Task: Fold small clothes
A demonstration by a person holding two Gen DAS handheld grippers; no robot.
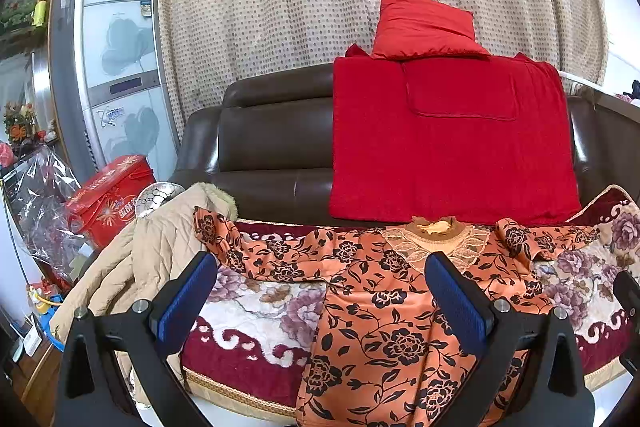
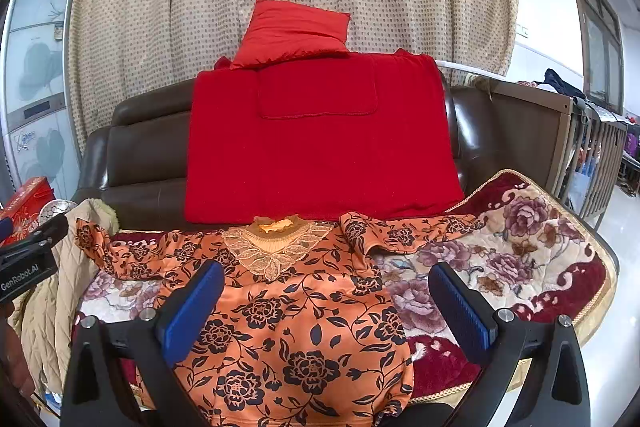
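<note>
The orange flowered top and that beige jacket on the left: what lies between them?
Only the floral quilt, seen in the left wrist view; the orange top has its sleeve reaching the beige jacket.

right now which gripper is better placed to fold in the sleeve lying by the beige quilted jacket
Left. The left gripper hangs open nearer the orange black-flowered blouse's jacket-side sleeve; the right gripper, also open, sits toward the opposite sleeve.
</note>
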